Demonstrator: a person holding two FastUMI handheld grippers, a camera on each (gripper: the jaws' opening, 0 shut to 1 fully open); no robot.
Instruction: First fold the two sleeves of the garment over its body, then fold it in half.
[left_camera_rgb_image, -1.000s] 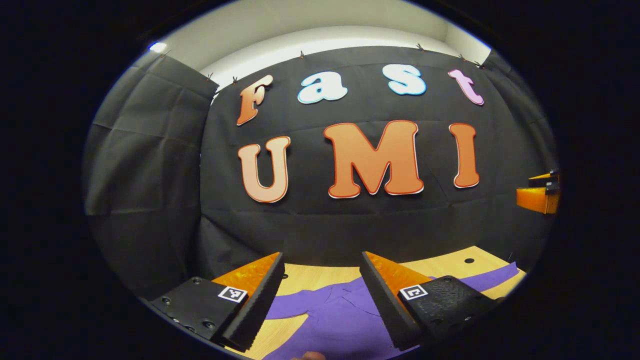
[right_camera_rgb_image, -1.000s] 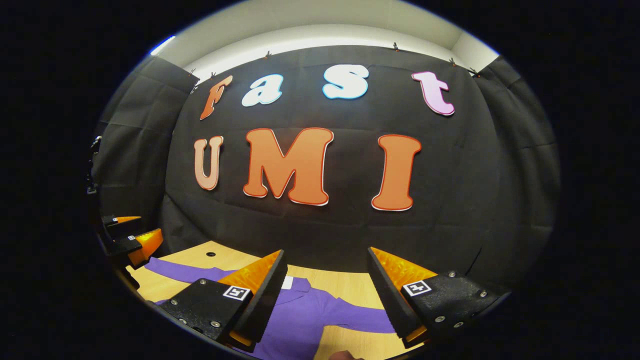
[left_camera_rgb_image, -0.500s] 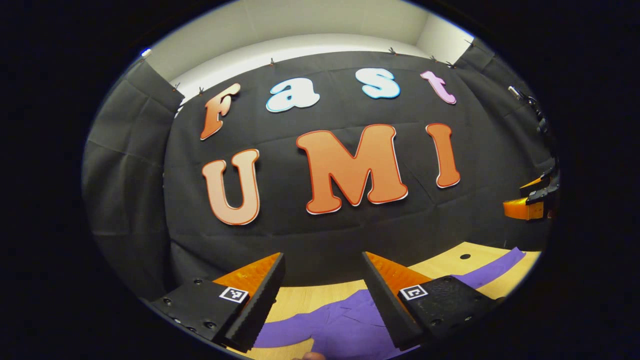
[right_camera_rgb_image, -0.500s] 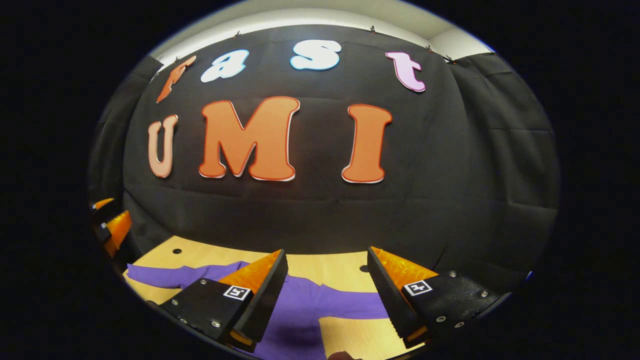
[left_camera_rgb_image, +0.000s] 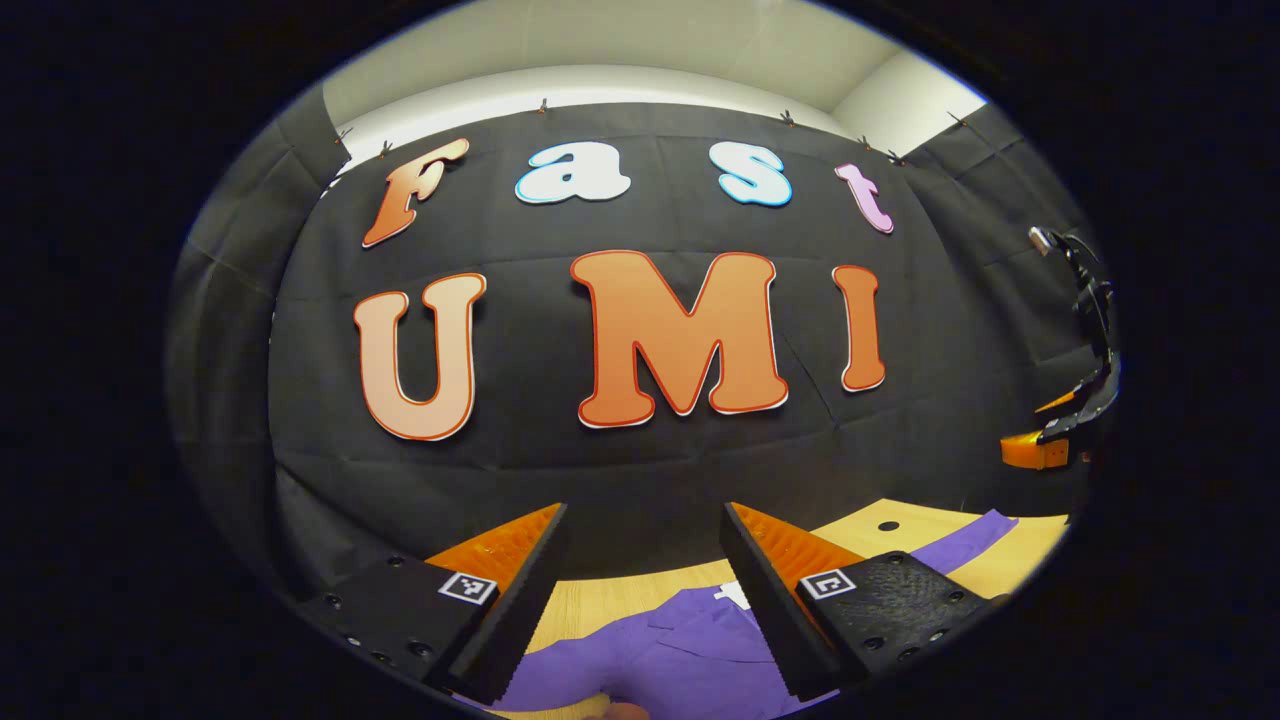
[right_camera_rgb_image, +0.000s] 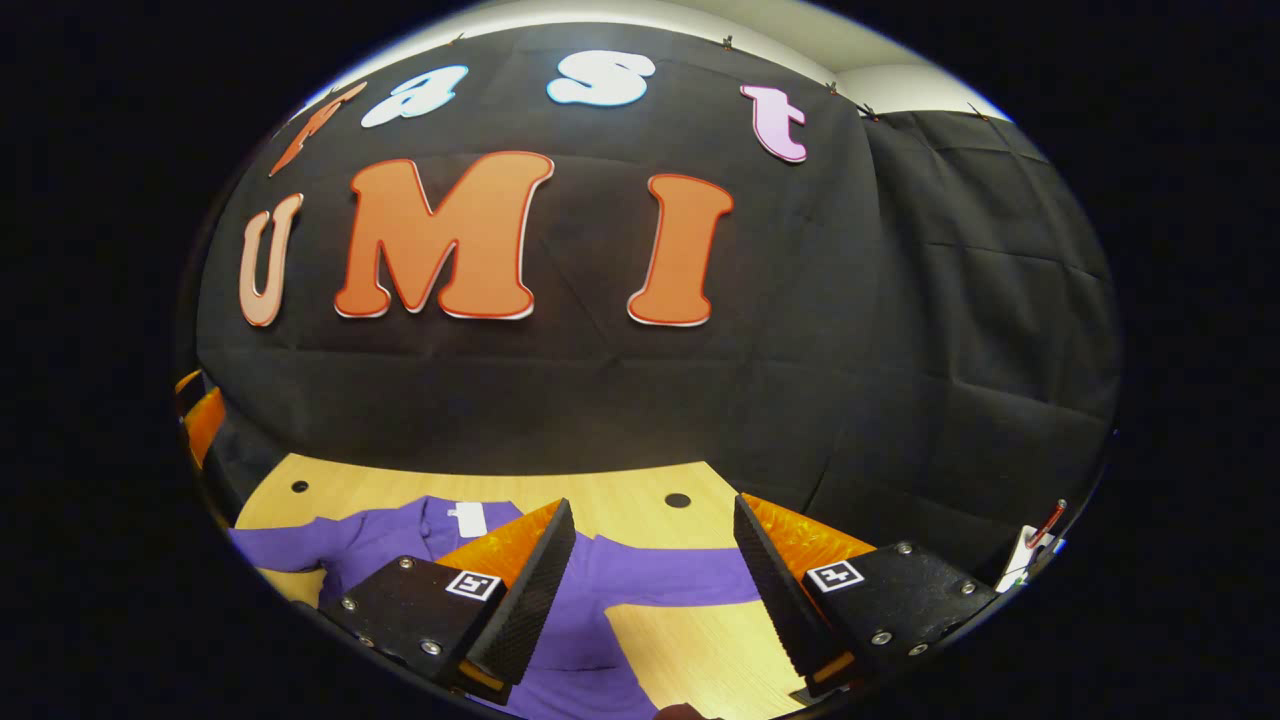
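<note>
a pale wooden desk (right_camera_rgb_image: 690, 650) with small dark holes (right_camera_rgb_image: 677, 499) in its top runs up to the black cloth wall (right_camera_rgb_image: 900, 330), and nothing lies between the tongs and the cloth on it. a purple garment (right_camera_rgb_image: 600, 600) is spread flat on the desk, its sleeves stretched out to the sides and a white label (right_camera_rgb_image: 468, 518) at the collar. in the right gripper view the right tongs (right_camera_rgb_image: 650, 545) hang above the garment with their jaws wide apart, holding nothing, one sleeve (right_camera_rgb_image: 670, 582) running across below the gap. in the left gripper view the left tongs (left_camera_rgb_image: 643, 545) are likewise spread and empty above the garment (left_camera_rgb_image: 660, 650), and the other tongs (left_camera_rgb_image: 1040, 450) show far off at the right edge.
</note>
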